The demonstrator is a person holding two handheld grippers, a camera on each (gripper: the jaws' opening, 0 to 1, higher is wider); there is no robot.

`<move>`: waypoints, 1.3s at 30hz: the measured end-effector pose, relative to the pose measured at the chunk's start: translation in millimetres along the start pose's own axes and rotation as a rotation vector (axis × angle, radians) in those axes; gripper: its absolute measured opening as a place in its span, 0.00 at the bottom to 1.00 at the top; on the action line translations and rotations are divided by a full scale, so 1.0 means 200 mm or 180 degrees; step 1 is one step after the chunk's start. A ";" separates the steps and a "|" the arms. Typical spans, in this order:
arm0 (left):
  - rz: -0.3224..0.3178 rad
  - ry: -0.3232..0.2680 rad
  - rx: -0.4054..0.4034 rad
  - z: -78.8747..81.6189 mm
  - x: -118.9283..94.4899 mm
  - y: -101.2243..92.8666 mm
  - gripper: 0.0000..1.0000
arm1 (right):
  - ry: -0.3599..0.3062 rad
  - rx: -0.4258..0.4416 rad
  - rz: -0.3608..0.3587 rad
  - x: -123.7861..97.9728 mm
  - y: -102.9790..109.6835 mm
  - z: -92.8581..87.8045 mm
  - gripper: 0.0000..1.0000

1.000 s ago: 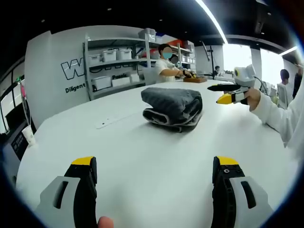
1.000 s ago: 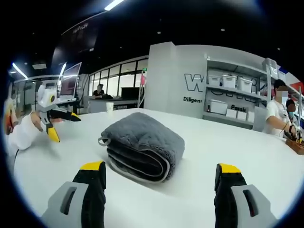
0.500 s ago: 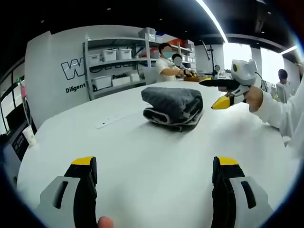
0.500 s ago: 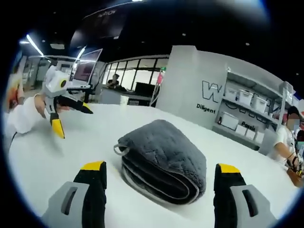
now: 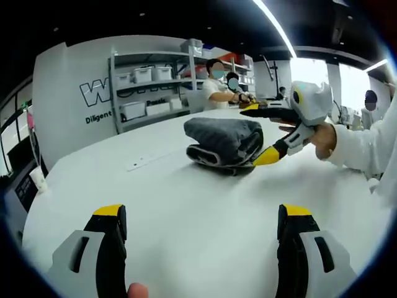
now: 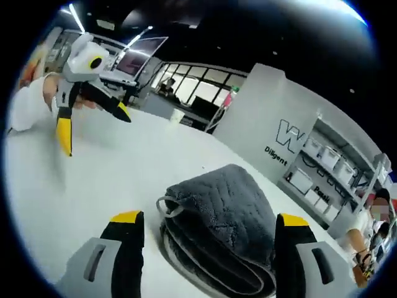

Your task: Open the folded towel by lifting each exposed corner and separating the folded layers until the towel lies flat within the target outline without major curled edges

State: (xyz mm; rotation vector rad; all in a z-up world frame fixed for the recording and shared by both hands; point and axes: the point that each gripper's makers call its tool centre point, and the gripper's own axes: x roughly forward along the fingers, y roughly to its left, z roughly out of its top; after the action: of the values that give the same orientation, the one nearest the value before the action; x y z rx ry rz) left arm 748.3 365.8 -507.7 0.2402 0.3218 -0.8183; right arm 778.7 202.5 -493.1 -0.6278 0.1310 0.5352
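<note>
A grey folded towel [image 5: 223,139] lies in a thick bundle on the white table [image 5: 186,198]. My left gripper [image 5: 203,217] stands open low over the near table, well short of the towel. In the left gripper view my right gripper [image 5: 257,131], held by a hand in a white sleeve, is open at the towel's right end, one yellow tip above it and one beside its lower edge. In the right gripper view the towel [image 6: 229,211] lies close ahead between the open jaws of my right gripper [image 6: 209,218], its hanging loop facing me. My left gripper [image 6: 93,124] hovers open at the upper left.
Grey shelves with white bins [image 5: 149,74] stand behind the table, and two people [image 5: 217,81] work at its far end. A paper cup [image 5: 37,177] sits at the left edge. Another person [image 5: 372,99] stands at the right. A monitor [image 6: 139,59] is in the background.
My right gripper has moved in toward the towel and now straddles its end with open jaws. The towel has not moved, and my left gripper has stayed in place.
</note>
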 end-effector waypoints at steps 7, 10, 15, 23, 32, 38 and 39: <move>0.0005 -0.0014 -0.0015 0.00 -0.01 0.01 1.00 | 0.0011 -0.0315 -0.0069 0.07 0.02 0.03 0.71; 0.0004 -0.0031 -0.0020 0.01 -0.01 0.01 1.00 | 0.0004 -0.0458 -0.0058 0.09 0.04 0.04 0.63; 0.0002 -0.0032 -0.0031 0.01 -0.01 0.01 1.00 | -0.0017 -0.0686 -0.0070 0.10 0.06 0.05 0.55; -0.0001 -0.0030 -0.0048 0.00 -0.01 0.01 1.00 | -0.0039 -0.0795 0.0068 0.10 0.11 0.04 0.35; -0.0007 -0.0010 -0.0061 -0.01 0.00 0.01 1.00 | -0.0076 -0.0892 0.0097 0.09 0.11 0.03 0.21; -0.0007 -0.0011 -0.0066 -0.01 0.00 0.01 1.00 | -0.0183 -0.0920 0.0101 0.07 0.12 0.04 0.13; -0.0004 -0.0014 -0.0069 -0.01 0.00 0.01 1.00 | -0.0195 -0.0921 0.0097 0.07 0.11 0.04 0.12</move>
State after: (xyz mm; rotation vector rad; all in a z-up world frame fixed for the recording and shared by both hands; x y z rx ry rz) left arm 750.2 368.2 -508.4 0.2178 0.3267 -0.8161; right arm 778.3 228.5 -502.8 -0.8913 0.0045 0.6079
